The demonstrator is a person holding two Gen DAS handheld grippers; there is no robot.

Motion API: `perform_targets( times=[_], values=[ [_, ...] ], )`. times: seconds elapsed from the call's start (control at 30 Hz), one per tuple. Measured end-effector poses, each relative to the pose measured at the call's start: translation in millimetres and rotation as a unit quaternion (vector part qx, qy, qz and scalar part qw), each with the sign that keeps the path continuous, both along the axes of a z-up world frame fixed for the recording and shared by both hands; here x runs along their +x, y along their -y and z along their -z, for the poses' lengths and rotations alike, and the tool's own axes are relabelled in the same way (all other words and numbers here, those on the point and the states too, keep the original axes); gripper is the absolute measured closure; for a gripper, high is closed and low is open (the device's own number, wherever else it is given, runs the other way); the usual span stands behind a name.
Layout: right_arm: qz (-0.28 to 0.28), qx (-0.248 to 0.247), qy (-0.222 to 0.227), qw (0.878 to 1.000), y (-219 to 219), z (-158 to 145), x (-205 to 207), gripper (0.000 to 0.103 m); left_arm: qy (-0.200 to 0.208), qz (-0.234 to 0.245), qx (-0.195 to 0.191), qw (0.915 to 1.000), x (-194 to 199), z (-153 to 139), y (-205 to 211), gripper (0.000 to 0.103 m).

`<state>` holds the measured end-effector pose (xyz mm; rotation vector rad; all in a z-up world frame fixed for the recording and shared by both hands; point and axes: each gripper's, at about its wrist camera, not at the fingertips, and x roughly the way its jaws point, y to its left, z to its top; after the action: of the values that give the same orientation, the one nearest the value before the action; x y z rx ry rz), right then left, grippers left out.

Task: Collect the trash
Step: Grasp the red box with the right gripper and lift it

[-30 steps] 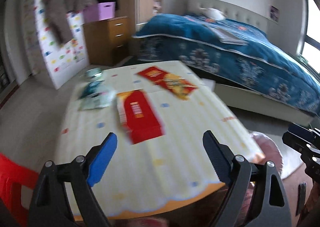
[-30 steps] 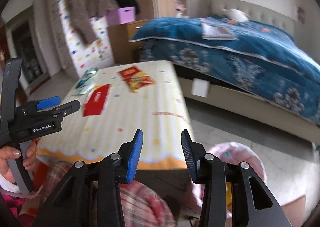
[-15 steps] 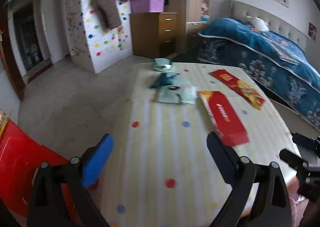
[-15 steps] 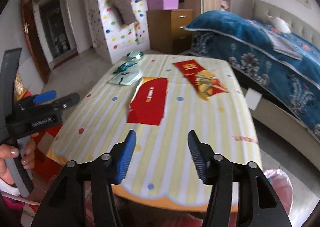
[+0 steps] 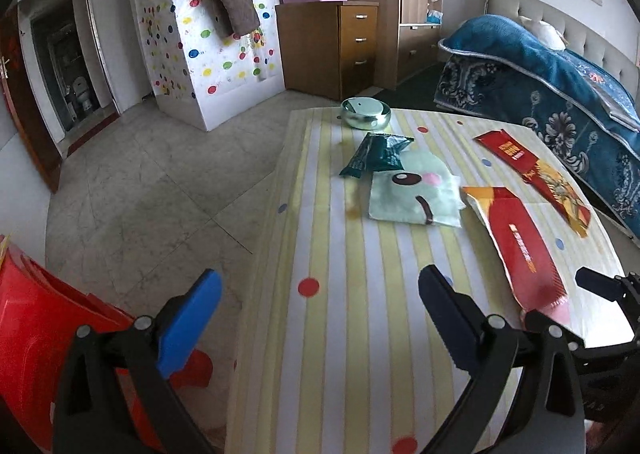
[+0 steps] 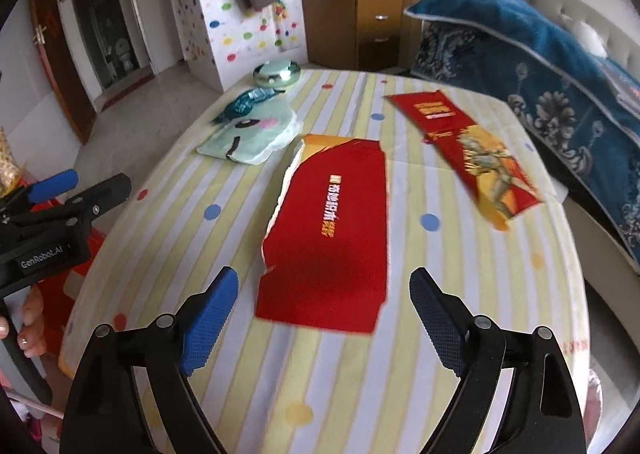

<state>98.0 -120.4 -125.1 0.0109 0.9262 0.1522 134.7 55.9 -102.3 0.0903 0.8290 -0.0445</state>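
Observation:
On the yellow-striped table [image 6: 400,366] lie a big flat red packet [image 6: 332,230] [image 5: 520,242], a red-and-yellow wrapper [image 6: 468,146] [image 5: 536,174], a pale green packet with a cartoon face [image 6: 252,130] [image 5: 412,194] and a dark green wrapper [image 5: 376,154] [image 6: 248,102]. My right gripper [image 6: 324,282] hovers over the red packet's near end. Its jaws are opening, and the pads touch nothing. My left gripper [image 5: 320,286] stands wide open and empty over the table's near left edge. The other view shows it at the left [image 6: 68,190].
A round metal tin [image 5: 366,112] sits at the table's far end. Left of the table stands a red plastic seat [image 5: 40,334] on the tiled floor. A bed with a blue blanket [image 5: 560,86] runs along the right, and a wooden drawer chest [image 5: 332,46] stands behind.
Both grippers have swung left and come down over the table, so the trash looks nearer. The right jaws have spread from narrow to wide. The left jaws widened slightly.

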Motion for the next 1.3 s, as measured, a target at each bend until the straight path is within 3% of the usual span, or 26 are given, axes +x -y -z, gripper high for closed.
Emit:
perform_targets(
  times=[0.33, 0.43, 0.53, 0.57, 0.6, 0.67, 0.73, 0.83, 0.9, 0.93, 1.03, 1.3],
  values=[
    [-0.002, -0.022, -0.01, 1.0, -7, 15, 22, 0.013, -0.013, -0.004, -0.005, 0.9999, 12, 6, 0, 0.007],
    [0.002, -0.021, -0.011, 1.0, -1, 14, 15, 0.025, -0.014, -0.001, -0.004, 0.9999, 10, 6, 4, 0.007],
    [0.003, -0.023, -0.008, 1.0, 2, 11, 7, 0.026, -0.014, 0.005, -0.004, 0.9999, 7, 5, 8, 0.007],
    [0.002, -0.026, -0.002, 1.0, 4, 9, 4, 0.05, -0.013, 0.008, -0.004, 0.9999, 6, 4, 10, 0.007],
    [0.017, -0.04, 0.005, 0.999, 7, 4, -1, 0.083, -0.012, 0.011, -0.003, 0.9999, 5, 3, 12, 0.007],
    [0.025, -0.022, 0.005, 0.999, 15, 1, -6, 0.092, -0.012, 0.015, -0.004, 0.9998, 4, 3, 17, 0.007],
    [0.031, 0.0, -0.003, 1.0, 27, 0, -9, 0.093, -0.013, 0.019, -0.004, 0.9997, 3, 3, 23, 0.007],
    [0.03, 0.017, 0.002, 0.999, 39, -2, -15, 0.089, -0.013, 0.025, -0.004, 0.9996, 2, 3, 30, 0.007],
    [0.03, 0.014, 0.011, 0.999, 44, -3, -19, 0.065, -0.013, 0.029, -0.002, 0.9995, 1, 3, 34, 0.007],
    [0.029, 0.012, 0.017, 0.999, 46, -3, -20, 0.044, -0.012, 0.03, -0.001, 0.9995, 1, 3, 36, 0.007],
    [0.038, 0.013, 0.013, 0.999, 55, 3, -16, 0.019, -0.014, 0.029, -0.003, 0.9995, 3, 5, 41, 0.007],
    [0.054, 0.016, -0.012, 0.998, 55, 13, 22, 0.015, -0.02, 0.028, -0.001, 0.9994, 4, 9, 44, 0.007]
  ],
)
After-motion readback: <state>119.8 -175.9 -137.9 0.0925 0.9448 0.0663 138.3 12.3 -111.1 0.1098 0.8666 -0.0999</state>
